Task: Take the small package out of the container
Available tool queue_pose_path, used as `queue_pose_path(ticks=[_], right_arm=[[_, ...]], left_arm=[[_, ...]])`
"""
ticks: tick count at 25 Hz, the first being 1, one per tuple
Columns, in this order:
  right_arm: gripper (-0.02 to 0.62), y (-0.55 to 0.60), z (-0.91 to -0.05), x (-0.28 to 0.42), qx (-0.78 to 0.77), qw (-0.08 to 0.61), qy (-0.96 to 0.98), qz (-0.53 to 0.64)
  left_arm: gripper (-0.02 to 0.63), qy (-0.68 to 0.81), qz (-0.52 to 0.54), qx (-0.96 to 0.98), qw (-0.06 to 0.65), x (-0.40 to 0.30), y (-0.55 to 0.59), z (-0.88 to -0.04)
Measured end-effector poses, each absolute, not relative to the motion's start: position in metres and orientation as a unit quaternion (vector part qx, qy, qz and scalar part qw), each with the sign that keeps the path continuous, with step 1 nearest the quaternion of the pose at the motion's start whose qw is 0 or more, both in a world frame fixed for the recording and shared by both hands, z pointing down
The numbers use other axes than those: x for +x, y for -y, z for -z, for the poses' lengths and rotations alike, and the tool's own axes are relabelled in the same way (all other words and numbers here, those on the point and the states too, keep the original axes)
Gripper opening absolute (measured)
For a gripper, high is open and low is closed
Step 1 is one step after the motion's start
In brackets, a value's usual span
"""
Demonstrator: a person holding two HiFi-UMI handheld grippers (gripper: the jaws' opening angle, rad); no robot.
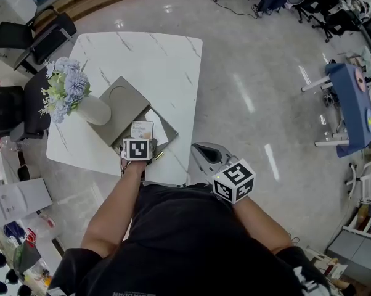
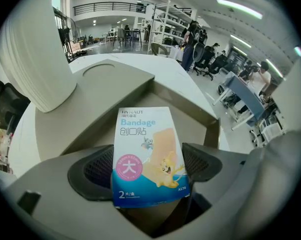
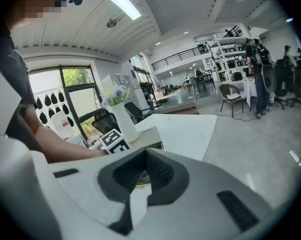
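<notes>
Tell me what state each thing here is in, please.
Left gripper: jaws wide apart, package between them.
Package: upright over the container.
Container: open.
Lid: slid aside.
Right gripper: shut, empty.
Vase: upright, holding flowers.

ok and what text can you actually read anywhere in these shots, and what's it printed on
"HYNAUT": top of the bandage package
"Bandage": blue, just below that
"创口贴": under "Bandage"
"大": in the package's pink circle
"2 片/盒": bottom left of the package
"A170": bottom right of the package
The fine print ringing the pink circle is too small to read.
Nothing else in any view is legible.
</notes>
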State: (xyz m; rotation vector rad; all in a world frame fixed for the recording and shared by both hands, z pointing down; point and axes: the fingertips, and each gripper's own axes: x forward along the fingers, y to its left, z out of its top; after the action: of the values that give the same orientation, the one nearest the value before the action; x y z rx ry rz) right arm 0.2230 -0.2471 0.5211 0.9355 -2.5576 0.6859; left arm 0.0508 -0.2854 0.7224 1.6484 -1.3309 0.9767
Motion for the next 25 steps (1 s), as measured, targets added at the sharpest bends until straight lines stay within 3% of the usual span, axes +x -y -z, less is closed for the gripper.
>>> queue_pose_path(ticks=[8,25], right_arm=[[-0.002,0.24,-0.512,0.213,0.352,0.147,0.891,-0.247],[-0.002,0.242,-0.491,0.152,0.393,0.107,0.883,-0.235]], left_arm=[[0.423,0.5,-0.389,0.677,0.374,0.054,0.288,-0.694],[0.423,0.437,-0.269,0.786,0.346,0.038,0.281,-0.588]])
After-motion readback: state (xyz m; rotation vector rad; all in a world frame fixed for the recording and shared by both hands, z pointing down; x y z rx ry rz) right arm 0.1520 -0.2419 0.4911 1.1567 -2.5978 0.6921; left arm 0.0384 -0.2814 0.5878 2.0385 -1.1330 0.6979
